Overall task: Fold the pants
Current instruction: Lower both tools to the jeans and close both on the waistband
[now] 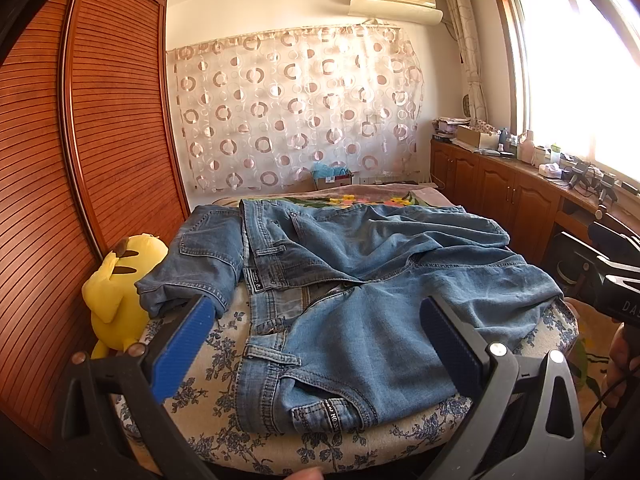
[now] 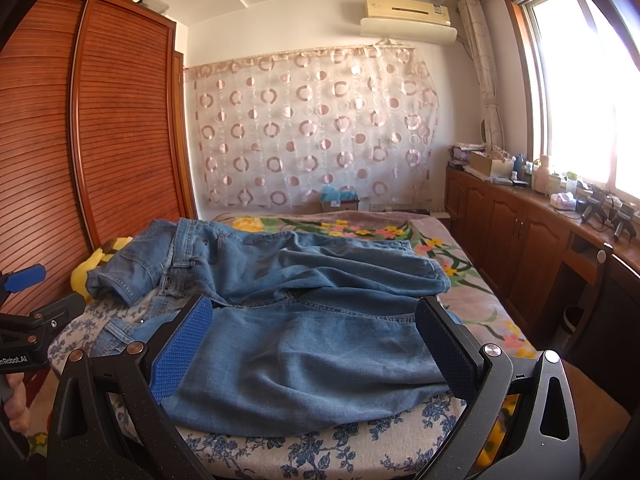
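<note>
Denim jeans (image 1: 360, 280) lie spread and rumpled on my bed (image 1: 192, 412), no fold yet; left gripper (image 1: 316, 344) and right gripper (image 2: 316, 344) both gape empty above them

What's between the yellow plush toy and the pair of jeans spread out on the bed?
A second, smaller denim garment lies there, draped toward the plush toy and overlapping the jeans at the waistband; the left wrist view shows it best.

Yellow plush toy (image 1: 120, 280), slatted wooden wardrobe (image 1: 100, 120), circle-patterned curtain (image 1: 296, 112), air conditioner (image 1: 394, 0)
</note>
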Tool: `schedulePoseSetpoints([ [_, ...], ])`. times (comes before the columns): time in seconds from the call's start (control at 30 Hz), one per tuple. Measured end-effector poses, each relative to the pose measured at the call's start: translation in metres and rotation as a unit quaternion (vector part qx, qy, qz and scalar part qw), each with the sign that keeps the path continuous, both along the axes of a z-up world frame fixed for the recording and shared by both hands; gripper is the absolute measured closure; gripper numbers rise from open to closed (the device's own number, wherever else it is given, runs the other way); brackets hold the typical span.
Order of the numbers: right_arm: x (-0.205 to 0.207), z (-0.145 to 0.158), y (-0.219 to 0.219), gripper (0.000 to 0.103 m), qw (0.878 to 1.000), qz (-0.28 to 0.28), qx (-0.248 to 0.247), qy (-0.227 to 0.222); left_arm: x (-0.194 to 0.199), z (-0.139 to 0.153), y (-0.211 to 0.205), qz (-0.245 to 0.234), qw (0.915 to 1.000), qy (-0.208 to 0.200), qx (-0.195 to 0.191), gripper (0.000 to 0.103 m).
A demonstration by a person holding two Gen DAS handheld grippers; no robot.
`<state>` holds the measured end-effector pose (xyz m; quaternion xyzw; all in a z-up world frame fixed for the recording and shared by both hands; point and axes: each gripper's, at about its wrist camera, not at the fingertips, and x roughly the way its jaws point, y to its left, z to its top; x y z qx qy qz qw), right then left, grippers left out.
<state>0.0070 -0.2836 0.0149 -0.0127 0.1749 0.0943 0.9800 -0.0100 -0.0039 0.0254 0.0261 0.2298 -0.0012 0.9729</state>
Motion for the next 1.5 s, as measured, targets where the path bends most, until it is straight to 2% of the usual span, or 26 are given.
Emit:
schedulePoseSetpoints([
  [0.3,0.000,-0.001,-0.001,0.000,1.000,0.000,-0.001,0.000,0.000,-0.003,0.000,-0.002,1.0000,0.001,-0.001,0.000],
  [0.5,0.001,-0.006,-0.011,0.000,1.000,-0.008,-0.002,0.021,0.009,-0.022,0.012,-0.006,0.9995,0.032,-0.005,0.000],
  [0.7,0.011,-0.026,-0.043,0.001,0.998,-0.029,-0.008,0.050,0.016,-0.057,0.030,-0.006,0.9978,0.065,-0.012,0.000],
  [0.93,0.017,-0.062,-0.101,0.004,0.994,-0.071,-0.018,0.087,0.022,-0.090,0.053,0.002,0.9954,0.093,-0.024,0.000],
  [1.2,0.017,-0.080,-0.145,0.007,0.988,-0.095,0.000,0.119,0.024,-0.108,0.069,-0.006,0.9921,0.117,-0.044,0.001],
  [1.3,0.020,-0.084,-0.148,0.009,0.988,-0.088,-0.002,0.130,0.024,-0.111,0.075,-0.014,0.9910,0.121,-0.056,0.006],
  [1.5,0.025,-0.095,-0.149,0.013,0.986,-0.070,-0.017,0.153,0.022,-0.115,0.090,-0.029,0.9866,0.135,-0.086,0.025],
])
